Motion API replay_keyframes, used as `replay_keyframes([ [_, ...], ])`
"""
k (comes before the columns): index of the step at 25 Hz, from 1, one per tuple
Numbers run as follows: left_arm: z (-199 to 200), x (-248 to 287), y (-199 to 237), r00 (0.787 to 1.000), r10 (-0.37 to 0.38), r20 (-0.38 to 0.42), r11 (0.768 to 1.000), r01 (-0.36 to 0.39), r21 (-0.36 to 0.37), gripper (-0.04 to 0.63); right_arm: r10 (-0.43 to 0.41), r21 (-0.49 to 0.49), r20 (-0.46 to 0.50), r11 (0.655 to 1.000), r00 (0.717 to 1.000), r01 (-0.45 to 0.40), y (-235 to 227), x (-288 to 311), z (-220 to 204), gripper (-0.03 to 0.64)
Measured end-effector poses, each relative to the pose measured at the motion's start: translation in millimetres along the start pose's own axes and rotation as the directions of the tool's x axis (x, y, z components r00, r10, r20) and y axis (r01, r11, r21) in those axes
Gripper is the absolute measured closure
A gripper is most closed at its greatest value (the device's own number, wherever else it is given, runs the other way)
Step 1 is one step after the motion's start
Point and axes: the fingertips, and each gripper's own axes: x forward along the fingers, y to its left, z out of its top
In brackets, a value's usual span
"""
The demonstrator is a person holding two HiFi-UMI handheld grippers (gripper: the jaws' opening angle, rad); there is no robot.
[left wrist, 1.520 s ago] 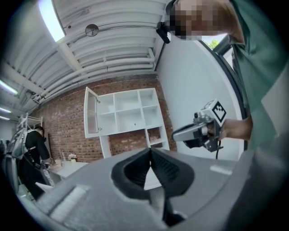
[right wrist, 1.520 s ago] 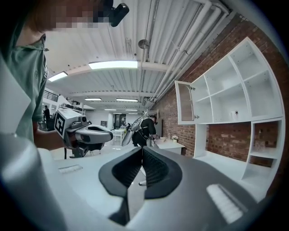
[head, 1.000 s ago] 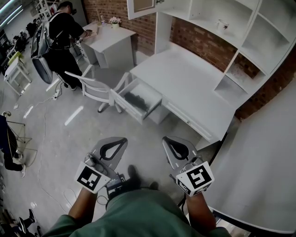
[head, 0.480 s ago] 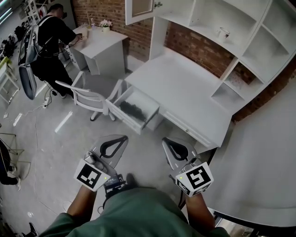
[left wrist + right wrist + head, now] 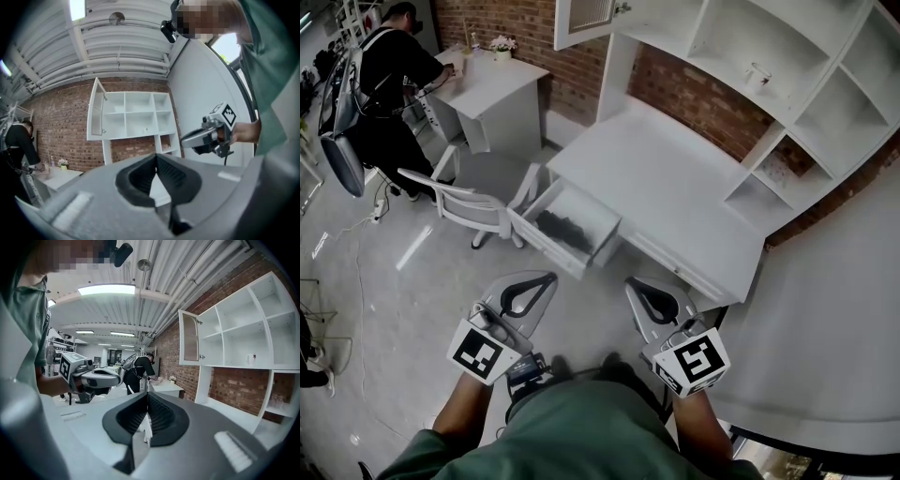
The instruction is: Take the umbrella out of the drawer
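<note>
At the desk (image 5: 666, 178), the open drawer (image 5: 542, 248) holds, seemingly, the umbrella (image 5: 561, 228); left gripper (image 5: 549, 277) and right gripper (image 5: 630, 282) clenched, empty.

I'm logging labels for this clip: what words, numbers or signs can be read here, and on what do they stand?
Readable words or numbers: none.
Left cube, on the left tongs: a black-and-white square marker, a pattern with no letters.
Right cube, on the right tongs: the same kind of marker.
</note>
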Motion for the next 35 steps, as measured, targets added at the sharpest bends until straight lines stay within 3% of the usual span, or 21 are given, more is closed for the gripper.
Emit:
replay_keyframes([
  [9,-14,48,33,0.997,0.056,-0.050,0.998,-0.056,-0.009,0.592,0.067,0.024,0.006,0.997,0.998,-0.067,-56,40,-9,0.611],
  [21,-34,151,79,0.976,0.178,-0.126,0.983,-0.181,-0.018,0.592,0.214,0.027,0.026,0.976,0.977,-0.214,-165,95,-22,0.611],
  [28,-50,180,105,0.959,0.225,-0.173,0.973,-0.231,-0.017,0.591,0.279,0.045,0.011,0.959,0.960,-0.279,-194,130,-33,0.611],
  [35,-77,187,148,0.954,0.212,-0.212,0.974,-0.223,-0.031,0.591,0.291,0.074,-0.029,0.955,0.956,-0.288,-200,176,-47,0.604],
])
